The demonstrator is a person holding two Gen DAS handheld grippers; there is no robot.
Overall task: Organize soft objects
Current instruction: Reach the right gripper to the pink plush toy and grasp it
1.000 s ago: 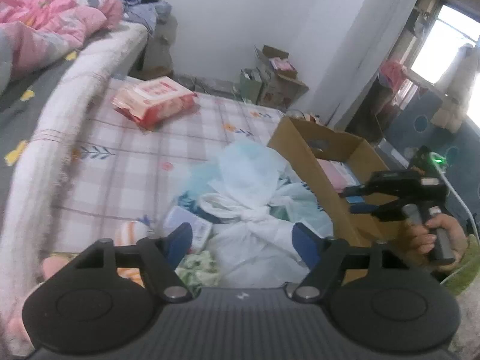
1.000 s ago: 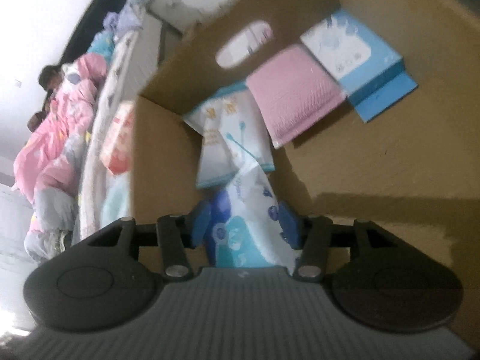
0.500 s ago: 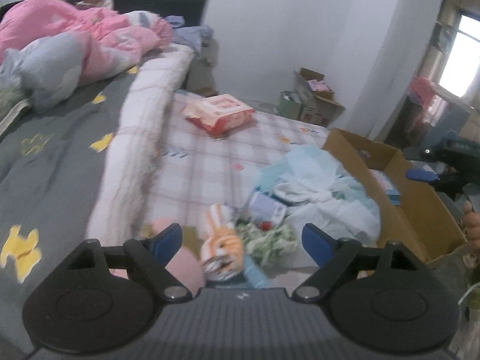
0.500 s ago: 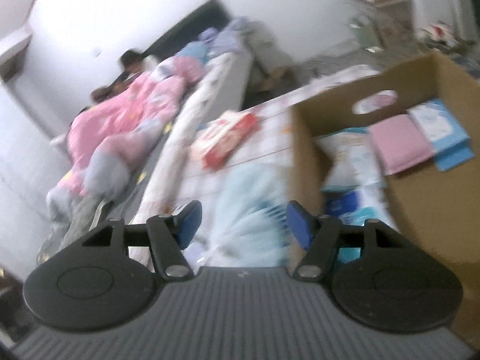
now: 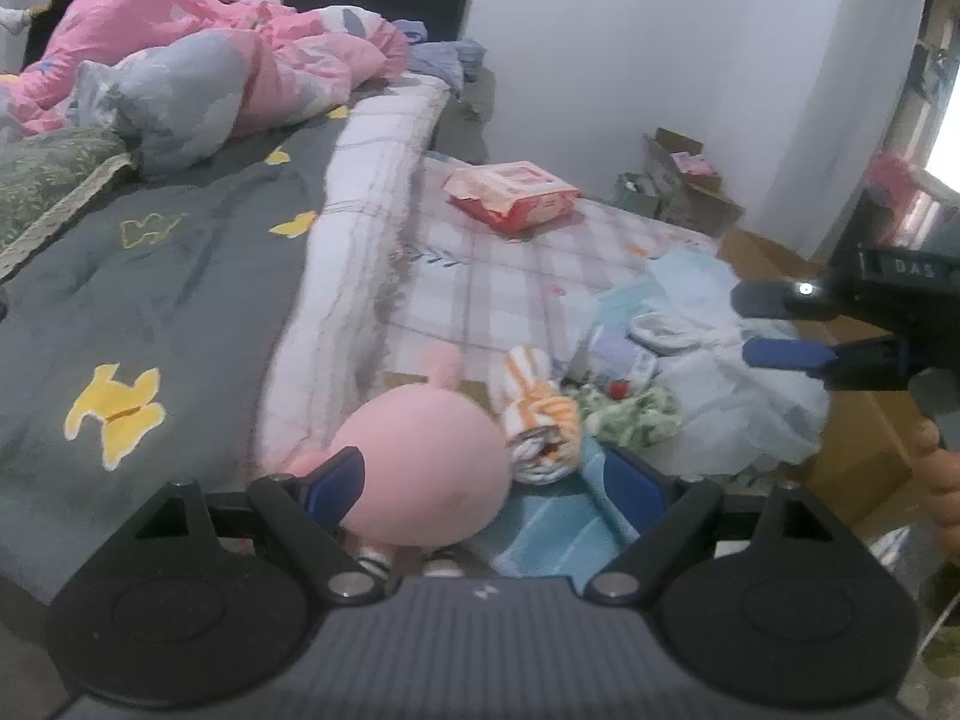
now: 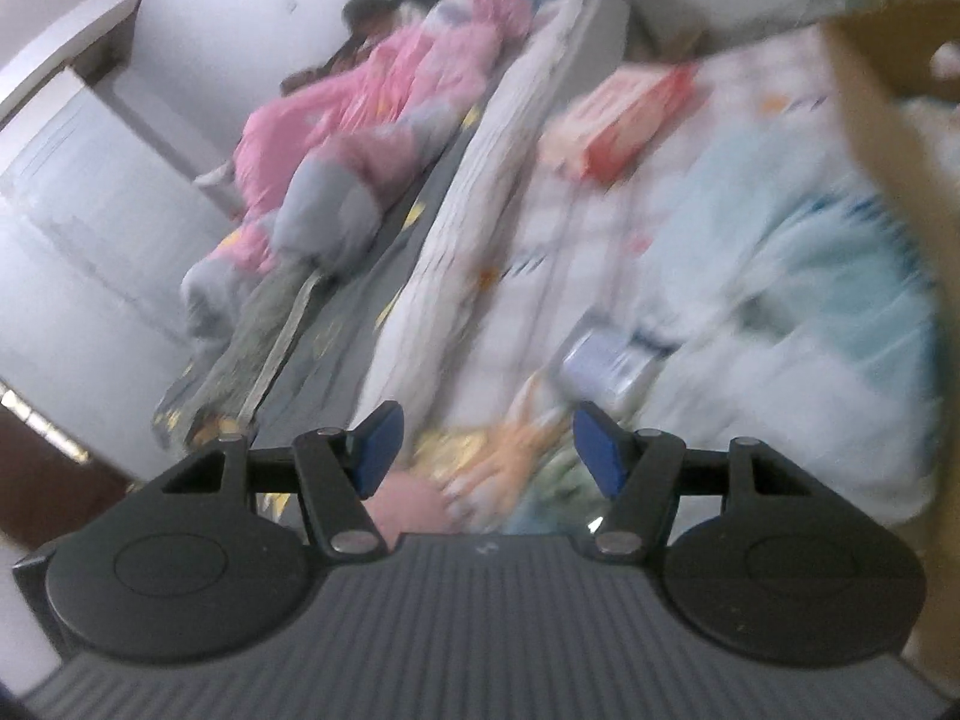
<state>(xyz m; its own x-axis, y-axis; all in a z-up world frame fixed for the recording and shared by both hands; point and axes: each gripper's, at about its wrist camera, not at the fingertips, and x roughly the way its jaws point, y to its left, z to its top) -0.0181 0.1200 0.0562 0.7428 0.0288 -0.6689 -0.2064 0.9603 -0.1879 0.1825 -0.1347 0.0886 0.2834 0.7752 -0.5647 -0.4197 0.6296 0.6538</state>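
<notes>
While nothing is gripped:
Left gripper [image 5: 483,483]: jaws open, pink plush [image 5: 426,462] between.
Right gripper [image 6: 485,450]: jaws open, empty.
Advice: centre plush, squeeze gently.

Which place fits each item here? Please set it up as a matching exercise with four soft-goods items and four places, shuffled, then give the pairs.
Items
1. pink plush toy
2. orange-striped rolled cloth
3. red-and-pink wipes pack
4. pink quilt

Places
A. alone on the checked sheet, farther off than the pile
B. heaped at the head of the bed
C. nearest the left gripper, between its open jaws in that view
D. just right of the plush toy, at the pile's near edge

Pairs: 1-C, 2-D, 3-A, 4-B
</notes>
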